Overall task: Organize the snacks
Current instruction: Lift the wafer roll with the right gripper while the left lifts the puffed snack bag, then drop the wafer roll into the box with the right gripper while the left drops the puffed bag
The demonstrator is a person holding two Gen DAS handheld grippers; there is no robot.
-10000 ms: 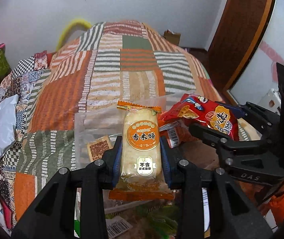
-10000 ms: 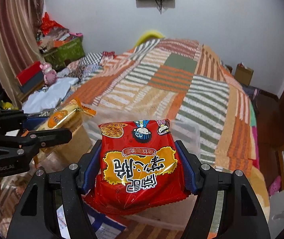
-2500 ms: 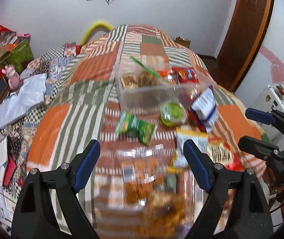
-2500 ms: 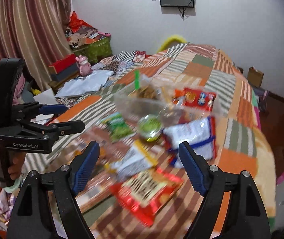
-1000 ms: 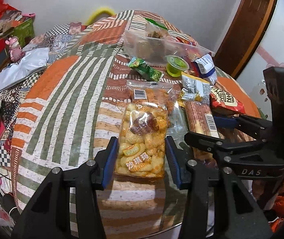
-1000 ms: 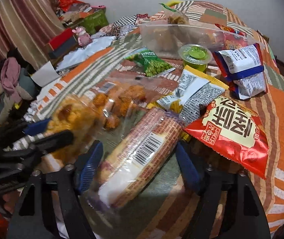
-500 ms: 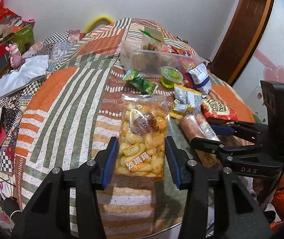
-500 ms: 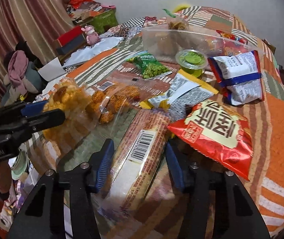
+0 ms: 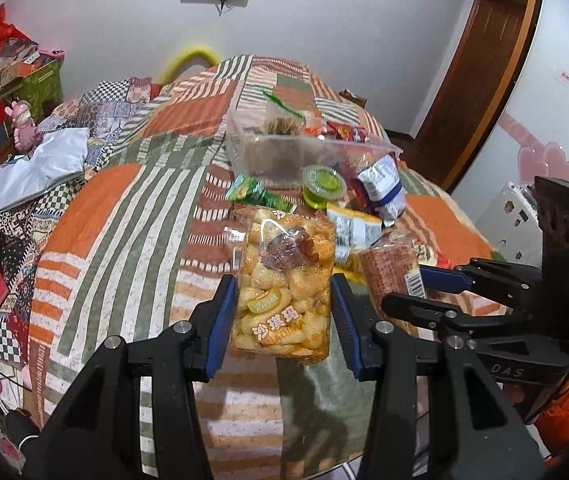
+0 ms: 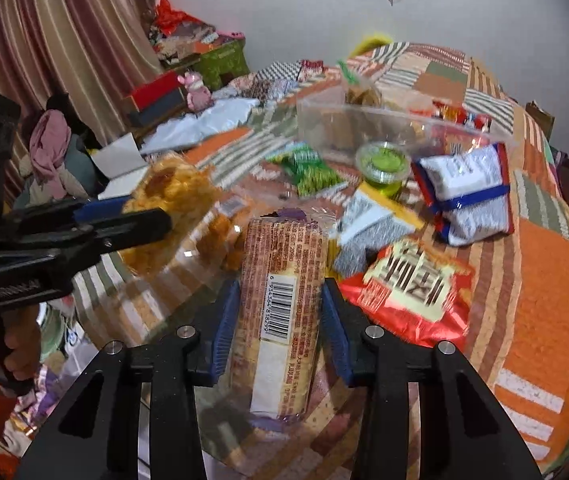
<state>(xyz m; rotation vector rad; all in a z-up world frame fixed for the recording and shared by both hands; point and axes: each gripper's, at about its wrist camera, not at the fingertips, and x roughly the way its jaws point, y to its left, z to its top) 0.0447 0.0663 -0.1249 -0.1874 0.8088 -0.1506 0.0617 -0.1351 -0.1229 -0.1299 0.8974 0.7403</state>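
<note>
Low centre of both wrist views: left gripper clamps the puffed-snack bag; right gripper clamps the long biscuit sleeve, long axis along its fingers. Clear bin sits upper centre, ahead of both. Neither gripper looks clearly nearer.

In the right wrist view we see the red crinkled snack packet at centre right smeared by blur, its print unreadable. The clear plastic storage box at upper centre shows its contents only dimly. Gripper bodies run off the bottom edges.
</note>
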